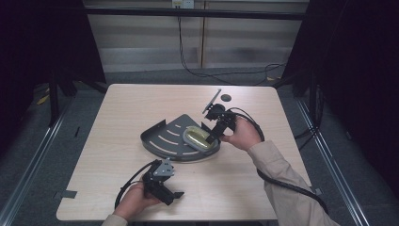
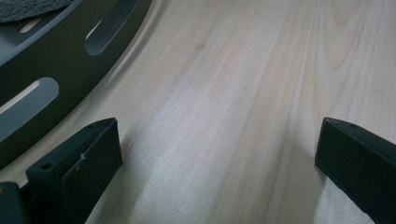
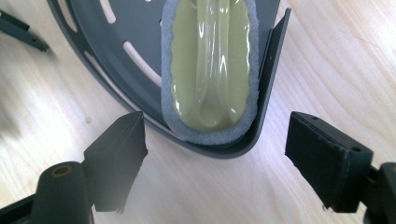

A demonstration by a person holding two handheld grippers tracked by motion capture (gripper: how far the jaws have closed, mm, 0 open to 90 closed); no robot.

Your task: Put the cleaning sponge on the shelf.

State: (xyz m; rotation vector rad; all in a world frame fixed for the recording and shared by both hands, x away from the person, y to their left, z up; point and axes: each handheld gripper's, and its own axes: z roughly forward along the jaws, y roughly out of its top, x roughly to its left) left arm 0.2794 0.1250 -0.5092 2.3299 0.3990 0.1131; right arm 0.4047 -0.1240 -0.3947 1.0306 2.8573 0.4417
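Pale wood-grain desk [image 1: 122, 117] is standing on a grey floor, with dark curtains at both sides and a black cable trailing across the floor behind it.

Right gripper [image 3: 215, 140]: its fingers [image 3: 116, 154] are spreading wide and holding nothing; in the right gripper view they are flanking the rounded corner of a dark grey slotted tray [image 3: 93, 28], apart from it. Lying in that corner is a grey-rimmed sponge with a glossy yellow-green top [image 3: 210, 70], its edge lying against the tray's upright wall. In the high view the right gripper [image 1: 212, 134] is reaching in from the right, over the tray's [image 1: 162, 141] right edge and just beside the sponge [image 1: 197, 137], with the person's right hand [image 1: 242, 134] gripping it.

Left gripper [image 2: 219, 149]: its fingers [image 2: 88, 158] are also spreading wide with bare desk between them, and the tray's curved slotted rim [image 2: 51, 60] is lying just beyond the left-hand finger. In the high view the left gripper [image 1: 176, 194] is lying low near the desk's front edge, well apart from the sponge.

A small dark disc [image 1: 226, 98] and a thin dark rod [image 1: 212, 100] are lying behind the right gripper.
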